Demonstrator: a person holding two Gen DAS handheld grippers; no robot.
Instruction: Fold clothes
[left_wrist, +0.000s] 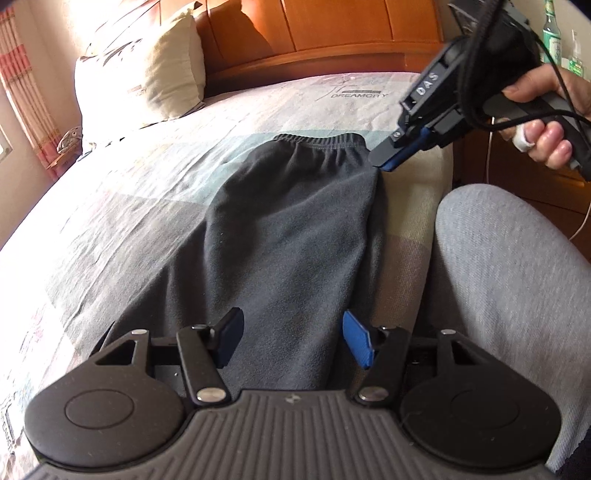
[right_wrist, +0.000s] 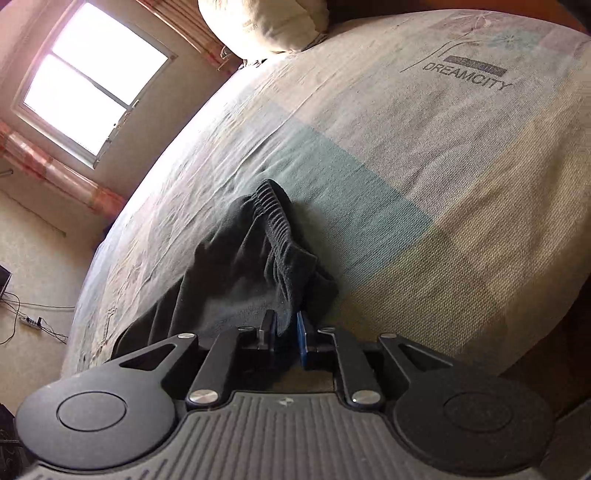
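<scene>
Trousers (left_wrist: 280, 229), dark grey w/ elastic waistband (left_wrist: 321, 142), lie lengthwise on the bed (left_wrist: 122, 206), close to its right edge as the left wrist view shows it, waistband end toward the headboard (left_wrist: 332, 33), legs running back toward the person. Fabric mostly flat; bunched and lifted at the waistband corner in the right wrist view. Right gripper (right_wrist: 287, 328) has its fingers nearly together, pinching the trouser fabric at the near waistband corner; cloth sits between the blue pads. Seen from the left wrist cam, that gripper's tip meets the right end of the waistband, w/ the person's hand (left_wrist: 543, 122) wrapped round the handle. Left gripper (left_wrist: 291, 339) sits over the lower part of the trousers, fingers spread apart, nothing pinched btwn them; dark fabric shows in the gap below. Person's grey-clad knee (left_wrist: 517, 295) is just beside the right edge of the bed. Pillow (left_wrist: 147, 70) leans at the far left corner by the headboard.
</scene>
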